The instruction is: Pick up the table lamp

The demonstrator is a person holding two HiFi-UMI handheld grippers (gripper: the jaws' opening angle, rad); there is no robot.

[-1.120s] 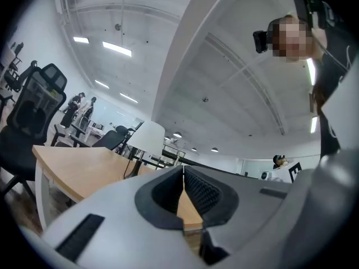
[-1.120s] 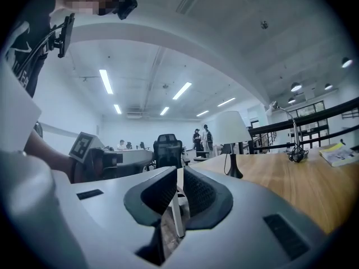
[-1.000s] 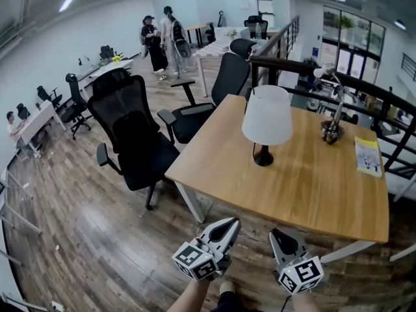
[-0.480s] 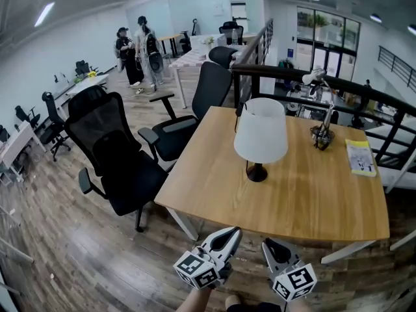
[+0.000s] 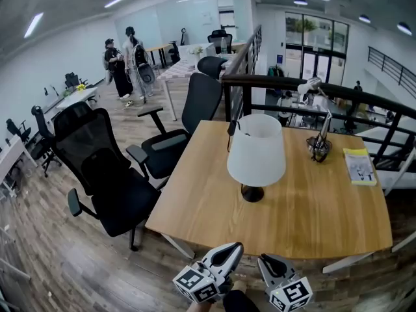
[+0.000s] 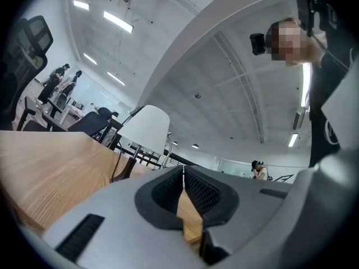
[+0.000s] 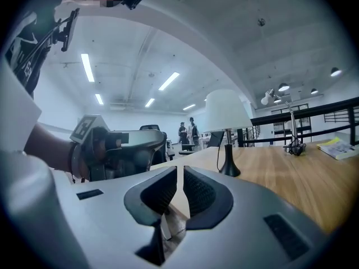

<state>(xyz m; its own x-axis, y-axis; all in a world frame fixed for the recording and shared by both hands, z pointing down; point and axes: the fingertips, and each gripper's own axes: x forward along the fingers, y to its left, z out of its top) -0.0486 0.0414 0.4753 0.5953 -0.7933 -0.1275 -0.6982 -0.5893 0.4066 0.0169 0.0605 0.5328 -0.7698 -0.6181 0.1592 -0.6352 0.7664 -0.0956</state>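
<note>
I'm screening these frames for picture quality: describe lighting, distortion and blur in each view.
Head view: fisheye curves the light wooden table edge and black metal railing; even overhead light, no hard shadows round the white-shaded table lamp. Left gripper view: dark round vignette, lamp sharp. Right gripper view: same vignette, bright ceiling strip lights, nothing smeared.

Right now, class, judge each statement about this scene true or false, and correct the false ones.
1. The lamp stands upright on the table. True.
2. The left gripper and right gripper are both shut. True.
3. The right gripper holds the lamp. False: it is empty, near the table's front edge, apart from the lamp.
4. A booklet lies left of the lamp. False: the booklet lies to its right in the head view.
5. A black chair stands beside the table. True.
</note>
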